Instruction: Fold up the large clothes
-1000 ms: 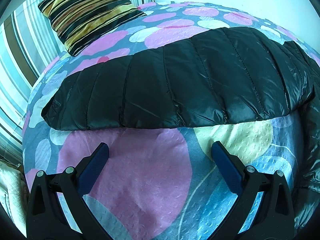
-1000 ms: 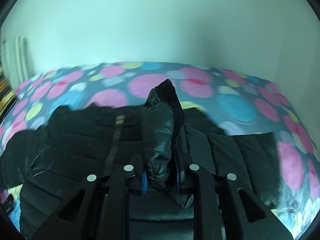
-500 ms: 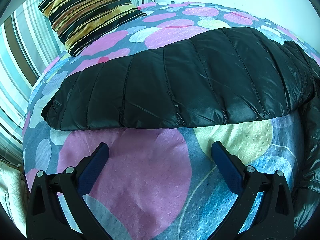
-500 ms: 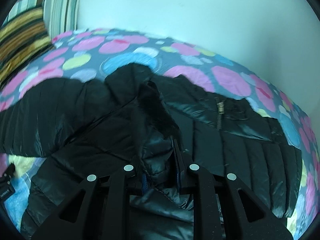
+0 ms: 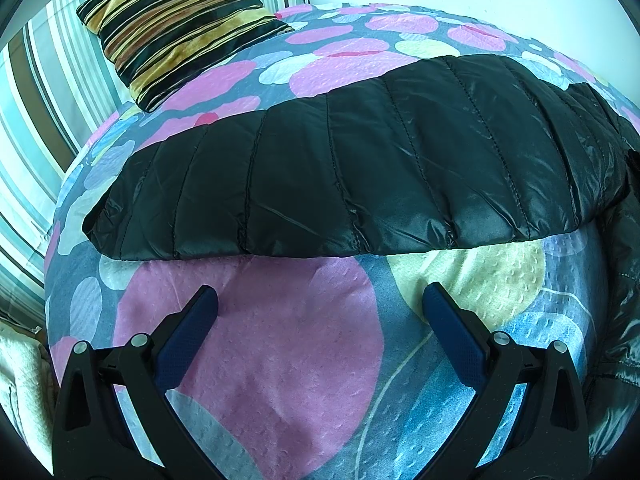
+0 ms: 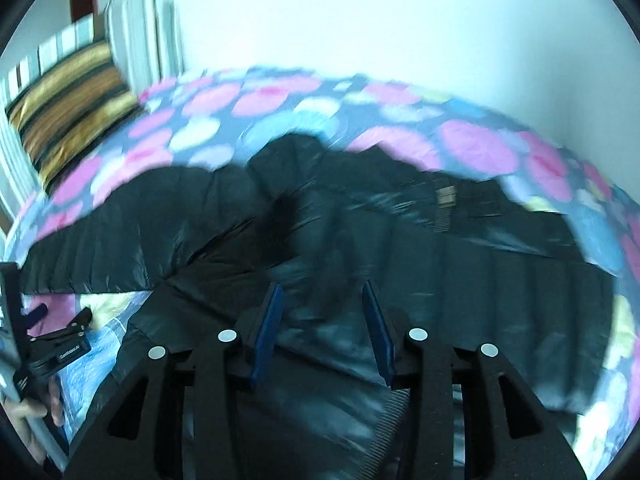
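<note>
A black quilted puffer jacket lies on the bed. One sleeve [image 5: 360,168] stretches flat across the left wrist view, just beyond my left gripper [image 5: 320,304], which is open and empty over the sheet. In the right wrist view the jacket body [image 6: 460,256] spreads across the bed, zipper [image 6: 444,208] visible, with a folded-over part [image 6: 304,216] lying on it. My right gripper [image 6: 322,300] is open just above the jacket; nothing is between its blue pads [image 6: 268,332]. The view is blurred.
The bed [image 5: 280,360] has a sheet with pink, blue and yellow circles. A striped cushion [image 5: 176,20] sits at the far left corner by a striped headboard. A white wall runs behind the bed. The left gripper also shows at the left edge of the right wrist view [image 6: 52,344].
My right gripper has opened and let go of the jacket part it was holding up; that part now lies on the jacket. The right view has swung left. The left gripper has not moved.
</note>
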### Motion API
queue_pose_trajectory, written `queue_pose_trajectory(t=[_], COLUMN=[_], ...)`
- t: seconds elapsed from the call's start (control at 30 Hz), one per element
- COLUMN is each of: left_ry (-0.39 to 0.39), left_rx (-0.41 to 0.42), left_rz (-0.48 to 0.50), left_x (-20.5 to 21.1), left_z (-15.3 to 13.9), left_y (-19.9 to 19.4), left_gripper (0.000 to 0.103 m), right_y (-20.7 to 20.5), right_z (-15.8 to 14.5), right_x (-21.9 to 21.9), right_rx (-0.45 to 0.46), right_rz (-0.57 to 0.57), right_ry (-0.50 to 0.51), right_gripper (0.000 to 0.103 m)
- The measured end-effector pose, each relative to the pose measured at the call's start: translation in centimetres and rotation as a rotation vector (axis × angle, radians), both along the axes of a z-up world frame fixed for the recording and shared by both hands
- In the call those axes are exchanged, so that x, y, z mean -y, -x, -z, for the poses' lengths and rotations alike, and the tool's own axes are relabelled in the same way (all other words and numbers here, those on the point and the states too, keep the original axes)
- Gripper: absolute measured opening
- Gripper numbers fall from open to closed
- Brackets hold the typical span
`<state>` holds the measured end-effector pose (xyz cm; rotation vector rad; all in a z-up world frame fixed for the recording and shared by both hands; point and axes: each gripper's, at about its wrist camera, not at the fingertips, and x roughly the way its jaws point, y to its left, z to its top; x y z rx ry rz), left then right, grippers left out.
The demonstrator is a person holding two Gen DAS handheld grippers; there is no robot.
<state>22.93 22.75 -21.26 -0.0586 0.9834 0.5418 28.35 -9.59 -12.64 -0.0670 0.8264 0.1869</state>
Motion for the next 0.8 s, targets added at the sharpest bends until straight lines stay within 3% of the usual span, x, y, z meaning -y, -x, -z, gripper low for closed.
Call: queue_pose_trajectory(t=[0.1, 0.17, 0.3, 0.37, 0.47, 0.6, 0.67, 0.8], left_ry=[-0.001, 0.000, 0.000, -0.003, -0.013, -0.027, -0.033, -0.042], left_rx=[-0.001, 0.000, -0.001, -0.001, -0.004, -0.008, -0.010, -0.013], left_rz=[0.000, 0.000, 0.000, 0.000, 0.001, 0.001, 0.001, 0.001], left_x=[0.0, 0.0, 0.0, 0.0, 0.1, 0.4, 0.5, 0.7], left_z=[0.0, 0.0, 0.0, 0.0, -0.1, -0.2, -0.3, -0.3], left_y=[0.0, 0.0, 0.0, 0.0, 0.1, 0.0, 0.1, 0.0], left_gripper=[0.101, 0.101, 0.101, 0.101, 0.101, 0.101, 0.101, 0.101], right_y=[0.3, -0.4, -1.6, -2.1, -2.9, -4.6, -5.9, -7.0], right_z=[-1.0, -0.9, 0.4, 1.8, 3.4, 5.1, 6.7, 8.4], right_x=[6.2, 11.1, 22.5, 25.9, 27.1, 24.4, 23.8, 23.6], right_rx=[0.035, 0.028, 0.002, -0.038, -0.061, -0.078, -0.130, -0.164], right_rz=[0.137, 0.249, 0.523, 0.595, 0.580, 0.469, 0.438, 0.436], right_ry=[0.012, 0.020, -0.043, -0.082, -0.134, -0.140, -0.150, -0.162], right_gripper=[0.039, 0.028, 0.026, 0.026, 0.026, 0.025, 0.024, 0.024])
